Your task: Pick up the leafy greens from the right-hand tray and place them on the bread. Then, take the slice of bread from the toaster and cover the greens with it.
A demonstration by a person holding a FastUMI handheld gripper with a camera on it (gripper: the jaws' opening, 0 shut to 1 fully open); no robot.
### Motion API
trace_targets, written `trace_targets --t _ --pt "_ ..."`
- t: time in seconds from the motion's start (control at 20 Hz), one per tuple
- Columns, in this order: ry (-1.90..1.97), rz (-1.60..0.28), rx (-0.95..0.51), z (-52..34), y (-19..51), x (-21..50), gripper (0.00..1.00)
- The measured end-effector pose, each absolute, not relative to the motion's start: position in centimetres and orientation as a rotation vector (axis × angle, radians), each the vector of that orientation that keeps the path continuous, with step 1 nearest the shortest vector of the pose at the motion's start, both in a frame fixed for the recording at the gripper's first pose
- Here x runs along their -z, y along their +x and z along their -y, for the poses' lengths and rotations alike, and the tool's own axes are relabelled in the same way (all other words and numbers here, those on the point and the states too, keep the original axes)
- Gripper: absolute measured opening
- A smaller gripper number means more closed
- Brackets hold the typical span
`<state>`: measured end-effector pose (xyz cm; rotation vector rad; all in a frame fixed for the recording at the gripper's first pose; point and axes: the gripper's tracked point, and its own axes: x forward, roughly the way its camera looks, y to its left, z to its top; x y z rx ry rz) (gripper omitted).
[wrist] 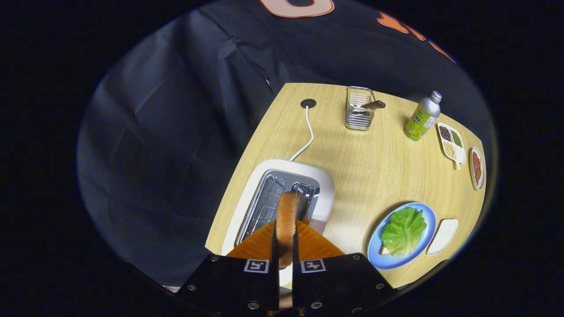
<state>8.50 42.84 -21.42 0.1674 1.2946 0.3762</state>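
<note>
Bread slice (286, 224) golden-brown, edge-on, upright, clamped between fingers of gripper (285, 257), poised over toaster (324, 185) slot directly beneath.

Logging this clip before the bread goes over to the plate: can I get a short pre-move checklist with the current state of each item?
1. Tongs shut on the bread slice: ok, both fingers press its faces.
2. Slice out of the toaster: cannot tell; its far end overlaps the slot.
3. Leafy greens already on the blue plate: ok, with a corner of the bottom bread showing beneath them.
4. Right-hand tray emptied: ok.
5. Path from toaster to plate: ok, bare table between them; the wire basket and bottle stand well beyond.
6. Toaster cord away from the path: ok, it runs off towards the table's hole.
</note>
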Motion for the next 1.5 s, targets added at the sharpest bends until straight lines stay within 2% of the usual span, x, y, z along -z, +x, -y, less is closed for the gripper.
trace_targets --t 0.5,0.7,1.1,1.5 --pt "0.396 -1.14 -0.478 -38.9 8.5 14.3 0.12" --pt "0.457 -1.118 -0.481 -35.1 7.9 14.1 0.12" --pt "0.543 -1.106 -0.45 -27.0 7.0 18.9 0.12" --pt "0.589 -1.118 -0.443 -22.9 5.6 23.5 0.12"
